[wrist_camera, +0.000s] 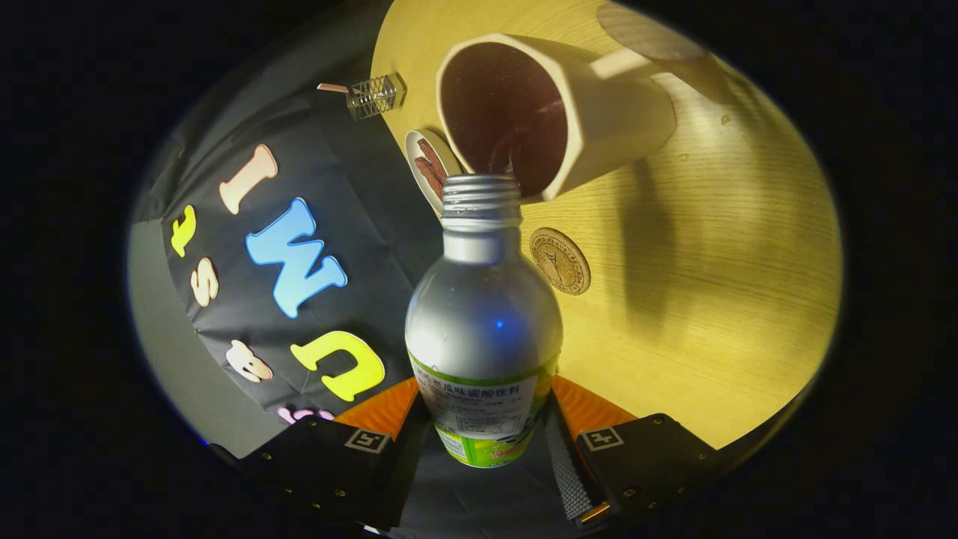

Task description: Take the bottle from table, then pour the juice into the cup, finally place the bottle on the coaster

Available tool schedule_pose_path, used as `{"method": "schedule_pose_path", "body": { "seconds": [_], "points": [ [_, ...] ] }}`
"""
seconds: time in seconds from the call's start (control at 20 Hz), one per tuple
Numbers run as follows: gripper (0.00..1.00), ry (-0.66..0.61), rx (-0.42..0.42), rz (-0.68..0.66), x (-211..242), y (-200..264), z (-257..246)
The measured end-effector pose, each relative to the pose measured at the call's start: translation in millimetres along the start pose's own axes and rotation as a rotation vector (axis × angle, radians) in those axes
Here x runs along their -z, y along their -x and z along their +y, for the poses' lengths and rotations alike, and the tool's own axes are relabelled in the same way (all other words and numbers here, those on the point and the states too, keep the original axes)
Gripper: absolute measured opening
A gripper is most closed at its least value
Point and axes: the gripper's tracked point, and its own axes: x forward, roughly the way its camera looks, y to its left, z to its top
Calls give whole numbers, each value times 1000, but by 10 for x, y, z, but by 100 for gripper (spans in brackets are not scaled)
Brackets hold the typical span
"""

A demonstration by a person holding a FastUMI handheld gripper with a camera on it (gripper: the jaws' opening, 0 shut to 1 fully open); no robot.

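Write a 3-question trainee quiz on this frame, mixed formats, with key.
1. True or false: the hand-held gripper is open, with the bottle lying free on the table.
2. The bottle's open mouth points toward: A) the round coaster B) the cup C) the small glass jar
3. Fill in: the cup already holds dark ____.

Key:
1. False; both fingers press on the bottle, which is tipped for pouring.
2. B
3. Liquid (juice), seen inside the cup.
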Motion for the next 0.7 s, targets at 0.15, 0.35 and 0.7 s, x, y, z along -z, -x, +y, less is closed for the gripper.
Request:
{"method": "schedule_pose_path", "body": {
  "seconds": [0.15, 0.35, 0.7],
  "points": [
    [77, -32, -1, 4, 35, -10, 24],
    [77, -72, -6, 12, 33, 14, 103],
    [77, -137, -18, 21, 66, 69, 210]
  ]
}}
